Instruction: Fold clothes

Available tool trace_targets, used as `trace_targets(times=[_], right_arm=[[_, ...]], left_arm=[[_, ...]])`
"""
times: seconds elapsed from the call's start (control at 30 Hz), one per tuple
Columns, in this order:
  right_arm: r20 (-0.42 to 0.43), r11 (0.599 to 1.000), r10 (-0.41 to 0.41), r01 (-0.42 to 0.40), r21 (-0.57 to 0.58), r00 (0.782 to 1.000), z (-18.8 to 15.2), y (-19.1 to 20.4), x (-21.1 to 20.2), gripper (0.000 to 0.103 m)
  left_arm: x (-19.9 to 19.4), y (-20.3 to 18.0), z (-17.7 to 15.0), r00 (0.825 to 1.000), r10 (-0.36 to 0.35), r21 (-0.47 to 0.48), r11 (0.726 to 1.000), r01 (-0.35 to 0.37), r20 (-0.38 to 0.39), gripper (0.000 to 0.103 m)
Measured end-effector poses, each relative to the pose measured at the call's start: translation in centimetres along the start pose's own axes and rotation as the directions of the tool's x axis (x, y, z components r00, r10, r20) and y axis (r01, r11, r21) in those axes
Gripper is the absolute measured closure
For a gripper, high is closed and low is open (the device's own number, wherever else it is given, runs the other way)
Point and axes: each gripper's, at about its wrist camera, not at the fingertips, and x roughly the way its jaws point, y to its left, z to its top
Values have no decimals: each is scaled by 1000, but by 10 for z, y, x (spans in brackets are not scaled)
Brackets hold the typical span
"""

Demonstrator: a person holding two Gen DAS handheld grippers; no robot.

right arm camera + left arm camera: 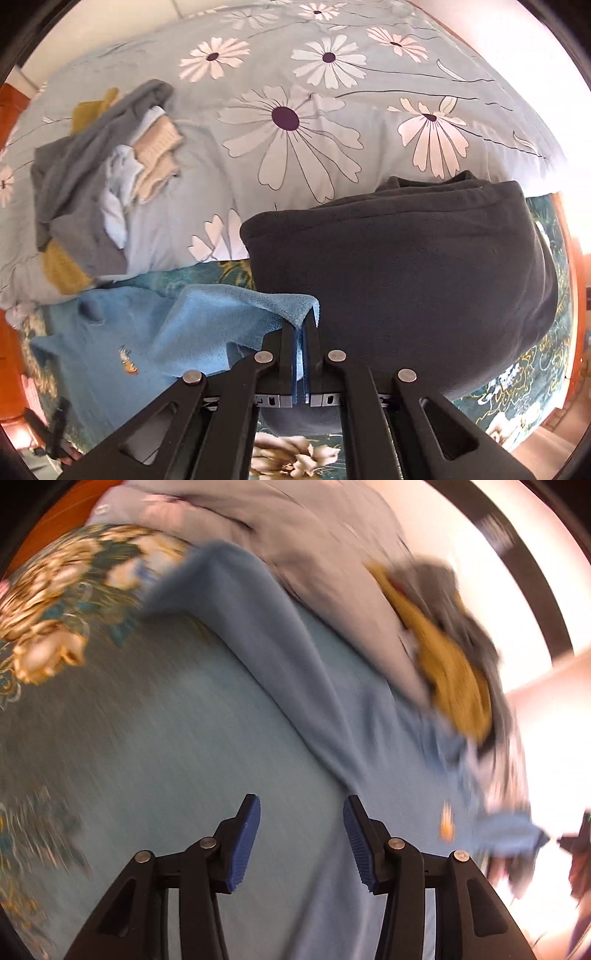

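In the left wrist view, the left claw (301, 840) is standing about half open with nothing between its blue pads (247, 843), hanging over the light blue garment (288, 686) that is lying spread on the bed's teal floral cover (48, 627). The picture is smearing with motion. A ridge of the blue fabric is running diagonally ahead of the claw, and beyond it a pile of unfolded clothes (454, 657), grey and mustard, is sitting on the pale quilt (295, 535). The risk here: the empty claw is sweeping fast, so it could pinch the bed cover along with the garment, or catch only one layer of the ridge and drag the fold crooked.

In the right wrist view, the right claw (305, 332) is pinching a corner of the light blue garment (122, 332), jaws fully together on the fabric, with the cloth draping away to the left. A folded dark garment (406, 280) is lying just beside the claw on the bed. The hold is thin, at the very edge, so the corner could be slipping out if pulled hard. The lifted cloth could also be brushing the dark garment and disturbing its fold.
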Motion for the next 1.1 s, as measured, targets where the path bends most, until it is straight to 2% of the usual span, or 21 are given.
trace_targets(times=[0.03, 0.1, 0.17, 0.2, 0.23, 0.3, 0.37, 0.43, 0.5, 0.57, 0.6, 0.63, 0.67, 0.73, 0.8, 0.87, 0.93, 1.0, 1.1], right_arm=[[1, 1000, -15, 15, -1, 1000, 1, 3, 1, 101], [3, 999, -46, 46, -2, 999, 4, 8, 4, 100], [8, 998, -69, 69, -14, 998, 5, 15, 1, 88], [25, 997, -69, 70, -24, 997, 5, 19, -4, 64], [46, 997, -66, 68, -35, 997, 3, 24, -10, 45], [89, 996, -62, 68, -61, 994, 0, 35, -24, 43], [136, 992, -62, 76, -97, 989, -8, 51, -41, 43], [165, 989, -58, 79, -125, 985, -19, 69, -51, 42], [180, 985, -27, 57, -165, 983, -35, 91, -57, 42], [176, 976, 23, 16, -217, 984, -54, 116, -58, 42], [166, 968, 47, -4, -252, 985, -67, 131, -54, 42], [152, 960, 63, -18, -279, 986, -77, 142, -50, 42], [132, 951, 76, -32, -307, 988, -87, 154, -44, 42], [88, 931, 96, -57, -361, 991, -104, 175, -31, 42], [52, 911, 101, -72, -406, 993, -115, 191, -20, 42], [26, 892, 111, -89, -442, 993, -123, 203, -13, 42], [12, 879, 122, -102, -466, 992, -127, 210, -11, 42], [7, 875, 134, -115, -471, 991, -128, 214, -9, 42], [-20, 880, 145, -138, -454, 989, -126, 217, 5, 42]], left_arm=[[-1, 15, 14, 999, 11, -42, 999, -10, 35, 52], [-5, 41, 42, 991, 91, -70, 994, -84, 94, 52], [-3, 58, 65, 973, 197, -27, 980, -196, 118, 52], [1, 61, 73, 963, 242, 33, 968, -247, 117, 52], [5, 62, 80, 952, 283, 101, 950, -294, 116, 52], [11, 65, 90, 932, 341, 237, 902, -360, 120, 52], [16, 67, 92, 926, 355, 360, 854, -376, 126, 52], [21, 67, 93, 928, 346, 441, 818, -370, 138, 52], [23, 66, 94, 938, 312, 484, 804, -346, 152, 52], [25, 64, 99, 947, 279, 495, 808, -320, 158, 56], [24, 63, 100, 954, 259, 491, 817, -301, 153, 63], [22, 63, 103, 962, 236, 480, 834, -273, 138, 88], [19, 64, 106, 970, 211, 465, 851, -243, 120, 100], [3, 66, 111, 988, 123, 436, 887, -151, 91, 100], [-20, 67, 113, 997, 23, 413, 909, -54, 80, 100], [-49, 74, 117, 992, -95, 361, 931, 60, 79, 101], [-81, 82, 123, 982, -175, 314, 938, 145, 69, 101], [-96, 86, 134, 989, -140, 287, 950, 122, 44, 101], [-77, 100, 154, 995, -64, 175, 982, 77, -80, 101]])
